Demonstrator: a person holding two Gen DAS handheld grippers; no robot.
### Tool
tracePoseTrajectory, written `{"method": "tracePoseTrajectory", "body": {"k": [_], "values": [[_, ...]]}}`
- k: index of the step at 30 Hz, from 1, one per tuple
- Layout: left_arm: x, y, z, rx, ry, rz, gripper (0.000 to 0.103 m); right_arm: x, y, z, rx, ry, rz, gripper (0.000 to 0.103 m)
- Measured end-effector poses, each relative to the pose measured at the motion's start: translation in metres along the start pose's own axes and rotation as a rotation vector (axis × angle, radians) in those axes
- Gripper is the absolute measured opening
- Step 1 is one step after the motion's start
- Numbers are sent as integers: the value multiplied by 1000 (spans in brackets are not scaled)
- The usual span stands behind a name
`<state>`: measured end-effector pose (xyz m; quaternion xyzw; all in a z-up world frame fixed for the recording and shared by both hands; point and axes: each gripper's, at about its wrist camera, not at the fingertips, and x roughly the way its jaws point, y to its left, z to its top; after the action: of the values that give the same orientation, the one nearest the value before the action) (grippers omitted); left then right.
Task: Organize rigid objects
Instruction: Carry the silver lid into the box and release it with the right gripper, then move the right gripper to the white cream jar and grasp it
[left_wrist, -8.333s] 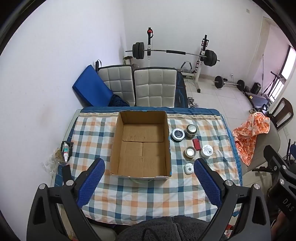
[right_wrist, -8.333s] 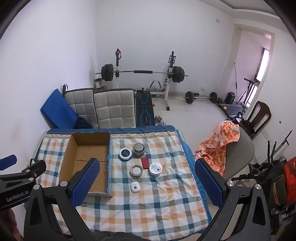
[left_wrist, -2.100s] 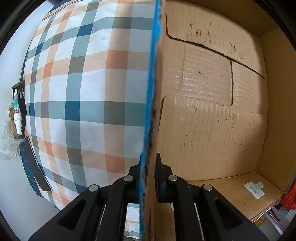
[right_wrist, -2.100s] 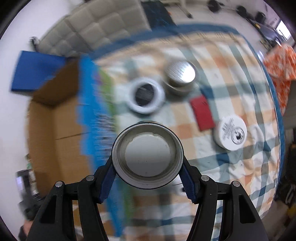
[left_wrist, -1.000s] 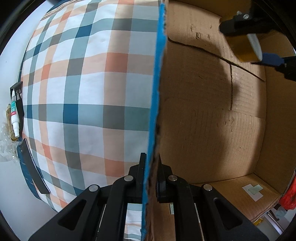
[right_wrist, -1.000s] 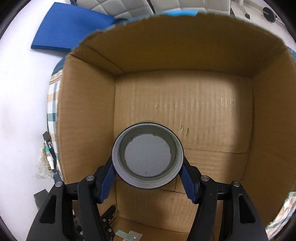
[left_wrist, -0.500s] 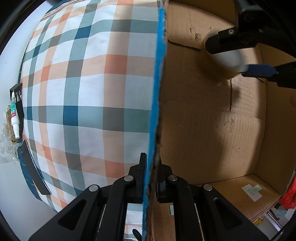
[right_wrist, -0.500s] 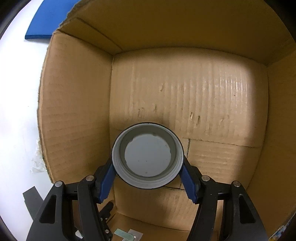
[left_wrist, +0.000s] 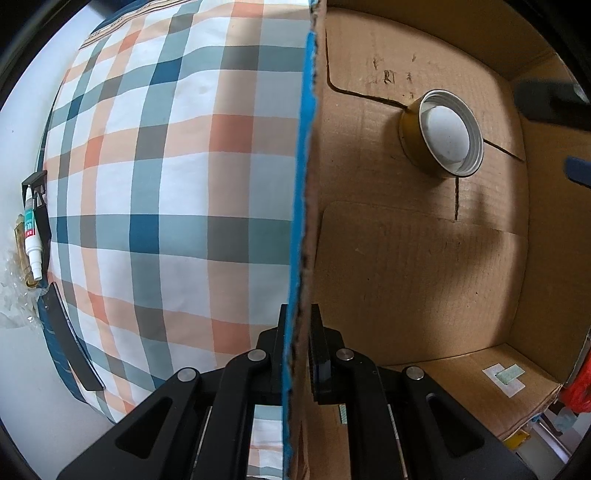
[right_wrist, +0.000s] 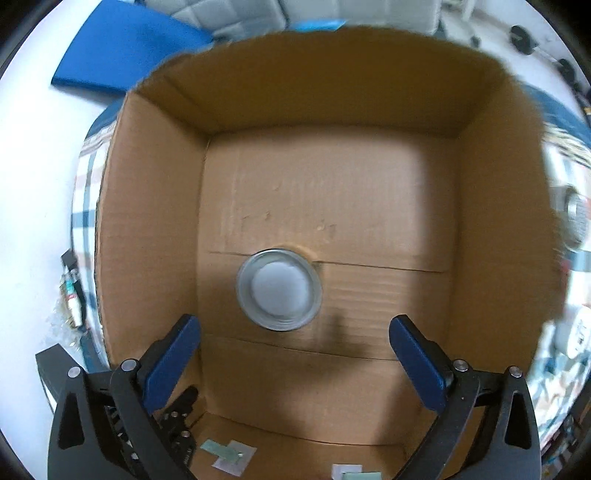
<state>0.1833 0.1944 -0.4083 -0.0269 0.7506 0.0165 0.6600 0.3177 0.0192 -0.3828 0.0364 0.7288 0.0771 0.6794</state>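
With my left gripper (left_wrist: 297, 325) clamping the cardboard box (right_wrist: 155, 229) wall and my right gripper (right_wrist: 291, 350) spread wide and empty, one tin (right_wrist: 279, 290) sits on the box floor at twelve o'clock, leaving blurred items at three o'clock on the desk.

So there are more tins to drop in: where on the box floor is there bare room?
Only the round gold tin sits on the brown cardboard box floor, near the middle seam. Bare cardboard lies between it and every wall, widest toward the right wall. The left gripper clamps the left wall, so that edge is tighter.
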Motion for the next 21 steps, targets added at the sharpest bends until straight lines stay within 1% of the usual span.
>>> {"method": "tracePoseTrajectory", "body": {"k": [4,6,8,11,13,15,21], "values": [[-4,-2,-2,9,-10,5,5,-22,-5,-16,15,-51,-77,103],[-6,-3,-3,12,-15,5,5,-35,-9,-29,27,-78,-92,103],[-9,-3,-4,13,-21,3,5,-50,-24,-40,41,-95,-90,103],[-12,-3,-5,17,-28,3,5,-75,-27,-57,49,-132,-92,103],[-15,-3,-8,23,-34,5,5,-84,-27,-69,52,-149,-91,103],[-17,-4,-9,25,-39,6,5,-93,-24,-74,63,-163,-77,103],[-22,-7,-7,21,-46,15,5,-123,-36,-92,71,-201,-61,103]]}}
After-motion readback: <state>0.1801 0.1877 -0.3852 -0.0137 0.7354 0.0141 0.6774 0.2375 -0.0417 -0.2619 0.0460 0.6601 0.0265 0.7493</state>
